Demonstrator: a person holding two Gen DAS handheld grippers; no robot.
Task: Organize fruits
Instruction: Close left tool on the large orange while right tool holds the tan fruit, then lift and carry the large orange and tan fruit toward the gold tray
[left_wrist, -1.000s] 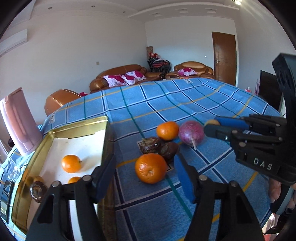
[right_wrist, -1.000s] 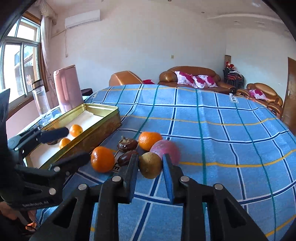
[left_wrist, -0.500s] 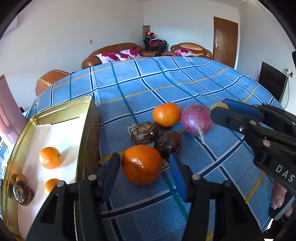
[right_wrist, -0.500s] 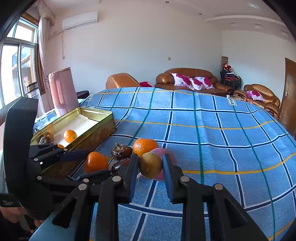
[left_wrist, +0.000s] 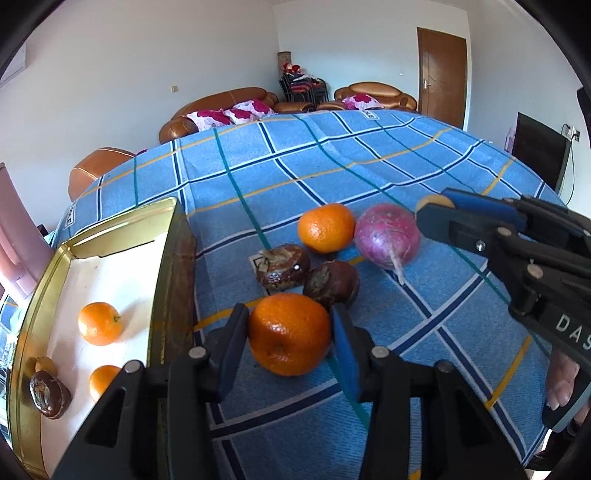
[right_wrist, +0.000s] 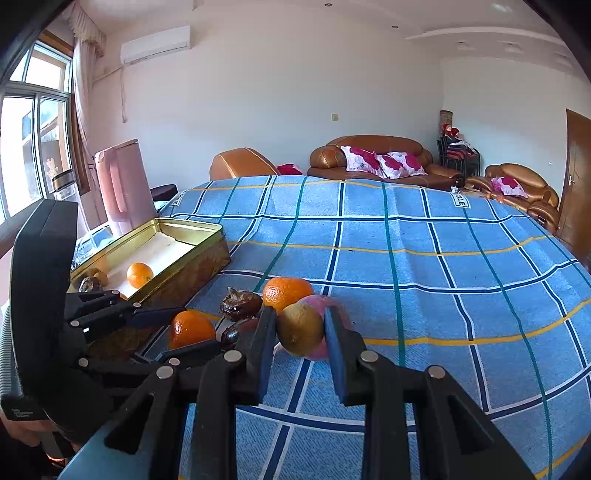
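Left gripper (left_wrist: 290, 334): jaws have just been closing around the near orange (left_wrist: 289, 333), which sits on the blue checked cloth (left_wrist: 369, 155); both blue pads meet its sides, so it is gripped.
Right gripper (right_wrist: 300, 328): clamped on a brownish-yellow round fruit (right_wrist: 300, 328), held just in front of the purple-pink fruit (left_wrist: 387, 236).
Loose fruit: a second orange (left_wrist: 326, 228) lies beside the purple-pink fruit; two dark brown fruits (left_wrist: 283, 266) (left_wrist: 331, 283) lie between it and the near orange, close together.
Gold tin (left_wrist: 168, 258): open, at the left of the loose pile, its side wall just beside the left gripper.
Tin contents: two oranges (left_wrist: 99, 323) (left_wrist: 103, 380), one dark brown fruit (left_wrist: 50, 395) and a small yellowish piece (left_wrist: 45, 364) on the white lining.
Person: fingertips (left_wrist: 559, 380) visible at the right gripper's handle.
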